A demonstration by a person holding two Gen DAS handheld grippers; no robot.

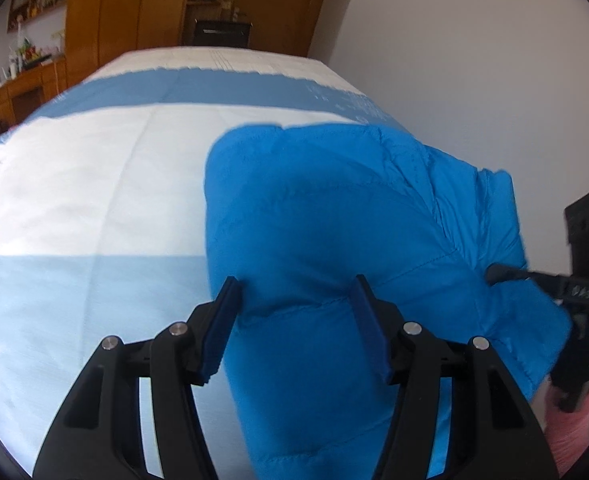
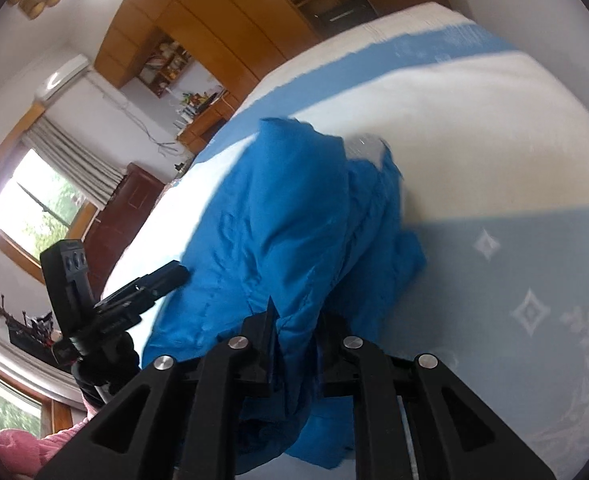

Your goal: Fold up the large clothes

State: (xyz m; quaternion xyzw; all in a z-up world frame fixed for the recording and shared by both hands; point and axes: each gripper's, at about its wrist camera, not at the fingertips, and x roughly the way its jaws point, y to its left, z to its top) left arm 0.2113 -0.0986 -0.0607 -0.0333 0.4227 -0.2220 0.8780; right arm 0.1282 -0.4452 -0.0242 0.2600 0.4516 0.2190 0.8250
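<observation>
- Both my grippers hold the blue padded jacket [image 1: 334, 208] at the bed's near edge: left gripper [image 1: 294, 312] clamped around a thick fold, right gripper [image 2: 298, 344] pinching a thinner layer.
- Jacket looks bundled into a narrow, lumpy roll; I judge folding partway, needing flattening and another fold.
- Beyond, the striped bedspread [image 1: 114, 160] reaches the far edge.
</observation>
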